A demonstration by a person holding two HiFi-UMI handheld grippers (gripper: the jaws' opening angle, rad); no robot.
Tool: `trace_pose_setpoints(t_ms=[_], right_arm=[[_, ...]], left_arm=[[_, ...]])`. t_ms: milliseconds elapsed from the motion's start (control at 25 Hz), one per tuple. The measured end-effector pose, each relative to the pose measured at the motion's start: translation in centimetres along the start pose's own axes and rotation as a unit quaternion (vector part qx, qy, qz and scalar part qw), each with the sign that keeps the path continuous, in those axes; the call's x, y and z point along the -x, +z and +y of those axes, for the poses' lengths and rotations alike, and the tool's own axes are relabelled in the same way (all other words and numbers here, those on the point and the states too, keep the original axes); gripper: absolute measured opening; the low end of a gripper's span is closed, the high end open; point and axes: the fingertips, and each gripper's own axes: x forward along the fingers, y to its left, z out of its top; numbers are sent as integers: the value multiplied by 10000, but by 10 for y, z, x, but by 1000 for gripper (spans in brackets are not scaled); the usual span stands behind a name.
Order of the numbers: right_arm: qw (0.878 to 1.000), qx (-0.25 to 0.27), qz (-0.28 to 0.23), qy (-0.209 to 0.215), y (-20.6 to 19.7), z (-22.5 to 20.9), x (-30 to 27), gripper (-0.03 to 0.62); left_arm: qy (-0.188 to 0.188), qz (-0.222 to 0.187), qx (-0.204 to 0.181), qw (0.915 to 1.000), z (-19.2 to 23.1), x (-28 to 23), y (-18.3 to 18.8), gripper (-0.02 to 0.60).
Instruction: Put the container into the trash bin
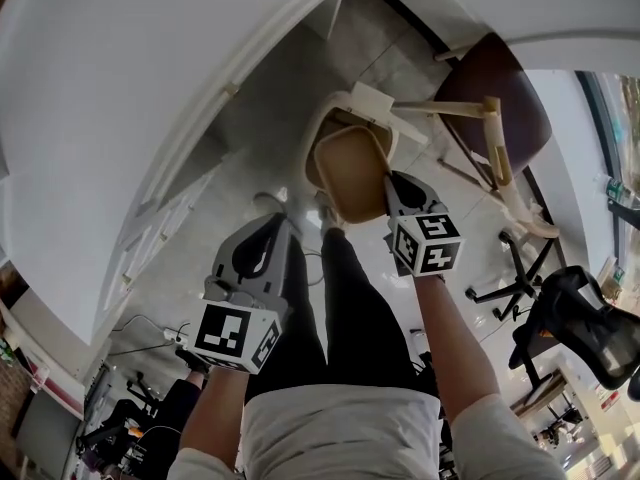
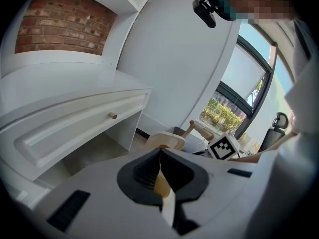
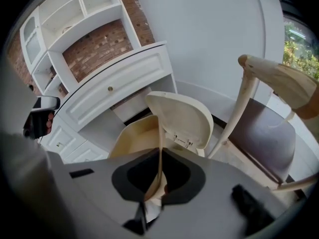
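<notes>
A tan open container hangs over the cream trash bin, whose lid stands open. My right gripper is shut on the container's right wall. In the right gripper view the thin tan wall runs up between the closed jaws of the right gripper, with the container to the left and the bin's lid behind it. My left gripper hangs lower left by the person's leg, shut and holding nothing. In the left gripper view the left gripper points toward the bin.
A white curved desk with drawers stands left of the bin. A wooden chair with a dark seat is close on the bin's right. A black office chair sits at the far right. The person's legs are below.
</notes>
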Motion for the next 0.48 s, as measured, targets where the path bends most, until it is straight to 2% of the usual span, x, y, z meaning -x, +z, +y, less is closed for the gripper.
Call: trace_pose_setpoints(t_ms=[480], right_arm=[[9991,-126,312,-253,-27,-16,-43,37]], left_arm=[[-26,48,104,9999,10,-15,-15,17]])
